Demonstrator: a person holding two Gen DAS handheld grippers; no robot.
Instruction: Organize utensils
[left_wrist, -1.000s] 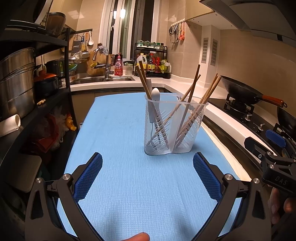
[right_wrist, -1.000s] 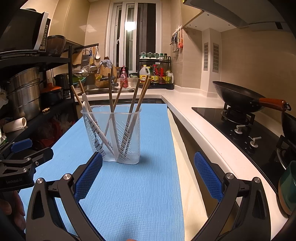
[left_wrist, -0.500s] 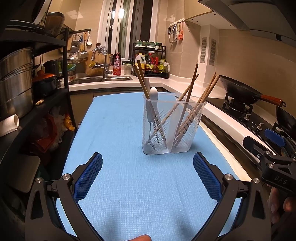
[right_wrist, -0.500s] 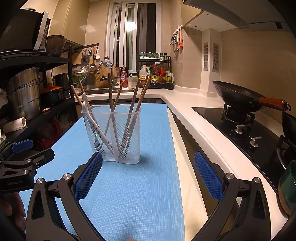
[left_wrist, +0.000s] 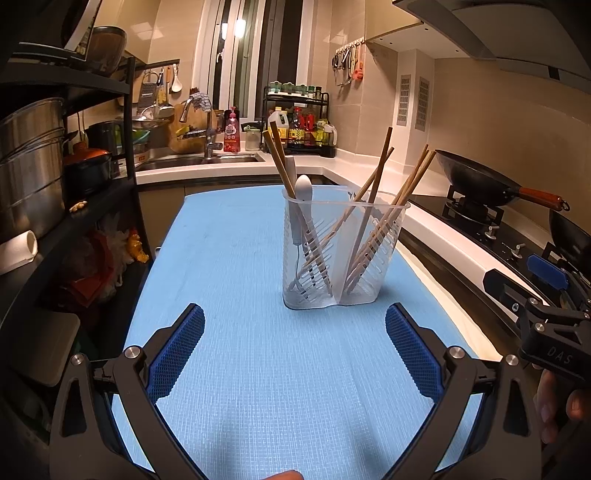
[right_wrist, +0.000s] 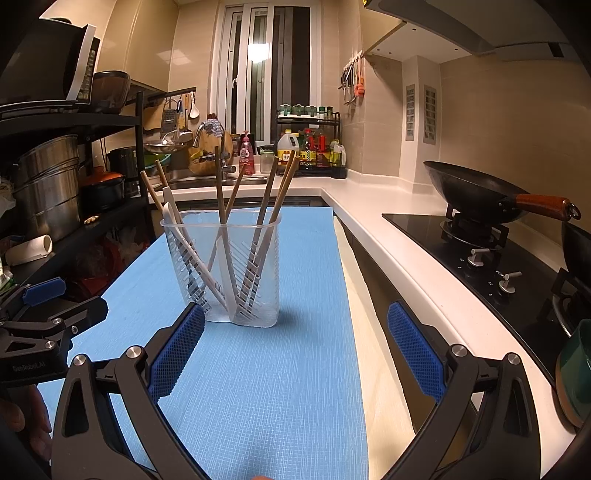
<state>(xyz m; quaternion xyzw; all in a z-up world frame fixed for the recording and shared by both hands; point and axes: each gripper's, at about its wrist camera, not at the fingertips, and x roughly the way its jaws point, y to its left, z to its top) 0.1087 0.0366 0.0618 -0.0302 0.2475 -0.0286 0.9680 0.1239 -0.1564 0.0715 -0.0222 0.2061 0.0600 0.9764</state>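
Observation:
A clear plastic utensil holder (left_wrist: 343, 273) stands upright on the blue mat (left_wrist: 236, 258). It holds several wooden chopsticks (left_wrist: 373, 184) and a white spoon (left_wrist: 303, 188). My left gripper (left_wrist: 294, 349) is open and empty, a short way in front of the holder. In the right wrist view the same holder (right_wrist: 225, 273) stands ahead and to the left, with chopsticks (right_wrist: 269, 192) and the white spoon (right_wrist: 173, 218) in it. My right gripper (right_wrist: 295, 347) is open and empty, its left finger (right_wrist: 177, 350) close to the holder's base.
A black wok (right_wrist: 476, 192) sits on the gas hob (right_wrist: 491, 258) at the right, past a white counter (right_wrist: 373, 229). A black shelf rack with steel pots (left_wrist: 29, 162) stands at the left. The sink (left_wrist: 199, 158) and bottle rack (left_wrist: 299, 125) are at the back.
The left gripper has drifted slightly nearer the holder. The right view is nearly unchanged. Both grippers stay open.

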